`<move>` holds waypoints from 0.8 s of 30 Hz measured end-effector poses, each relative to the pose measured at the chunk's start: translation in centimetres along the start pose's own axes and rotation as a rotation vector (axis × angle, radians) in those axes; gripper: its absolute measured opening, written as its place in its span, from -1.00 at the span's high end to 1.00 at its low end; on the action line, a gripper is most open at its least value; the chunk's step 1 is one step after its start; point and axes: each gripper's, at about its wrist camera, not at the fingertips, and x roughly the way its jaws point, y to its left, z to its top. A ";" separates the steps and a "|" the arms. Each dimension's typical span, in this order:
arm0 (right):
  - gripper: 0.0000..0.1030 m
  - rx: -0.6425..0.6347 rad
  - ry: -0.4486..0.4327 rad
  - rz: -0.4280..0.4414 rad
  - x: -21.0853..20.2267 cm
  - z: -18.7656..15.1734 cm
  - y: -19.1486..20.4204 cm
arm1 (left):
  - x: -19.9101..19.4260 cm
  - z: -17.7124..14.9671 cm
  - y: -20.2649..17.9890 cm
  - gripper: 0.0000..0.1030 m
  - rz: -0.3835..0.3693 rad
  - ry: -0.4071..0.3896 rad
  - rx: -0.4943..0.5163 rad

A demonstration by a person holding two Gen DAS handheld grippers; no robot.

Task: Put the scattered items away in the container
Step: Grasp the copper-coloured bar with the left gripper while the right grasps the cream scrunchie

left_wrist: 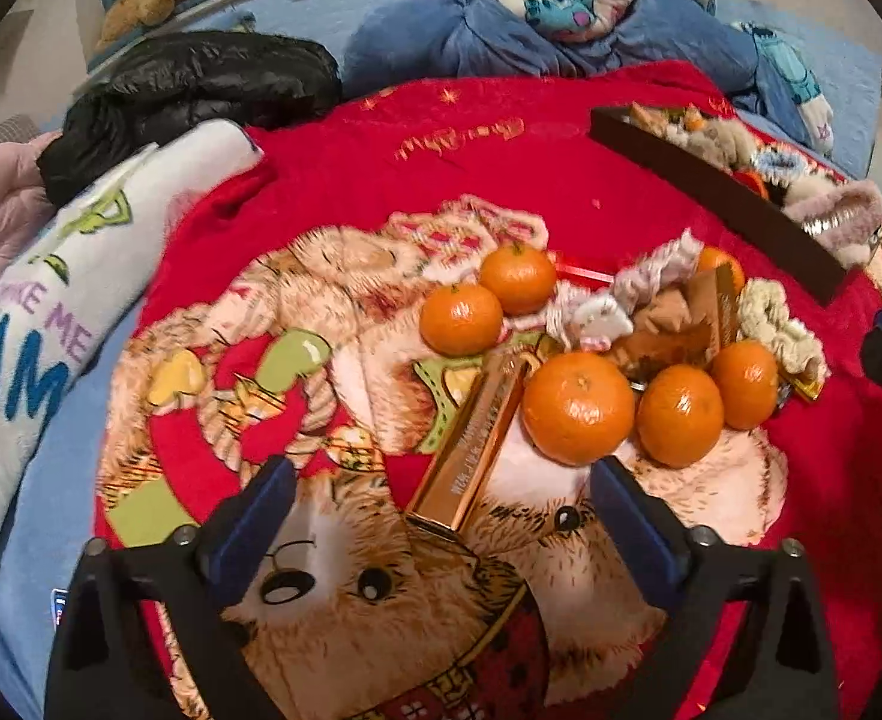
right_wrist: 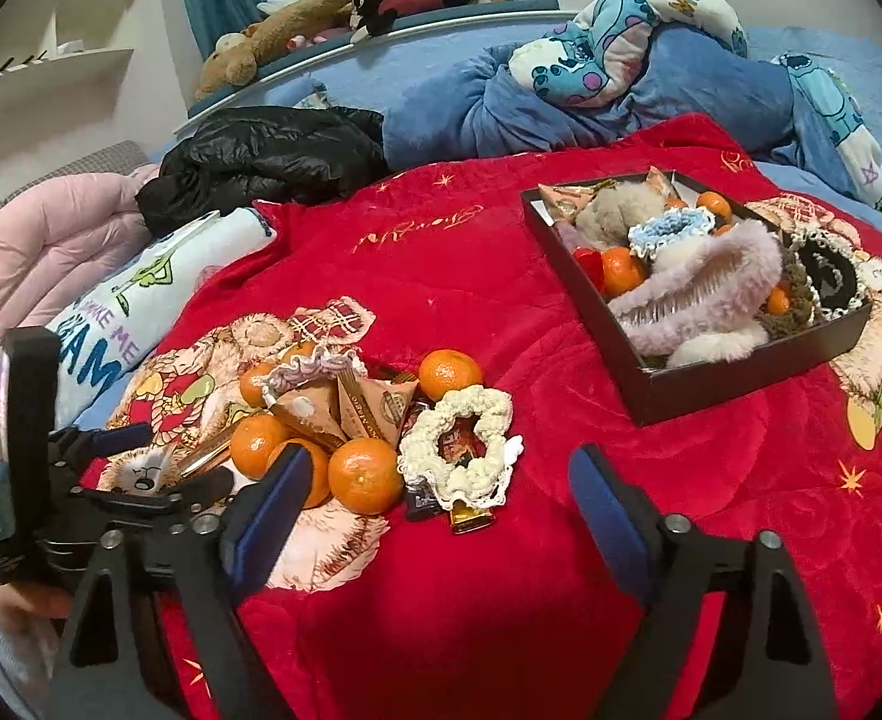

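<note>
One gold bar (left_wrist: 471, 450) lengthwise between the wide, empty left gripper (left_wrist: 441, 516) jaws, far end toward the tangerines (left_wrist: 579, 408).

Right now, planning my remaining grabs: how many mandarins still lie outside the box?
6, all piled on the red blanket: two mandarins at left, three in front, one behind the wrappers. More may be hidden.

Loose on the blanket: six mandarins (left_wrist: 579, 407), two scrunchies (right_wrist: 462, 450), one gold bar (left_wrist: 471, 450), apparently three triangular packets (right_wrist: 381, 405); one box (right_wrist: 741, 381).
</note>
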 end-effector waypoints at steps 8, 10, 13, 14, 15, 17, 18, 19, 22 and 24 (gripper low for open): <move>-0.25 -0.026 0.002 0.017 0.6 -0.2 0.4 | 1.4 -0.3 0.2 -0.64 -0.024 0.042 -0.023; -0.19 -0.039 0.020 0.002 1.1 -0.3 0.5 | 1.7 -0.4 0.3 -0.64 -0.036 0.055 -0.032; 0.00 -0.058 0.029 -0.013 1.5 -0.3 0.7 | 1.8 -0.8 1.0 -0.60 -0.076 0.046 -0.069; 0.02 -0.059 0.035 -0.018 1.7 -0.3 0.7 | 1.8 -0.8 1.1 -0.56 -0.080 0.044 -0.074; 0.07 -0.059 0.047 -0.026 2.1 -0.2 0.7 | 1.8 -0.6 1.1 -0.52 -0.079 0.043 -0.074; 0.14 -0.057 0.060 -0.036 2.5 -0.2 0.6 | 1.6 -0.6 1.0 -0.22 -0.075 0.034 -0.070; 0.15 -0.062 0.065 -0.052 2.8 -0.2 0.6 | 1.4 -0.6 1.0 -0.13 -0.072 0.026 -0.071; 0.17 -0.065 0.067 -0.065 3.0 -0.3 0.7 | 1.3 -0.5 1.1 0.03 -0.073 0.019 -0.074; 0.27 -0.059 0.104 -0.083 3.9 -0.5 0.5 | 0.8 -0.6 1.7 0.38 -0.088 0.004 -0.101; 0.27 -0.053 0.133 -0.098 4.4 -0.7 0.3 | 0.4 -0.6 1.9 0.44 -0.113 -0.006 -0.109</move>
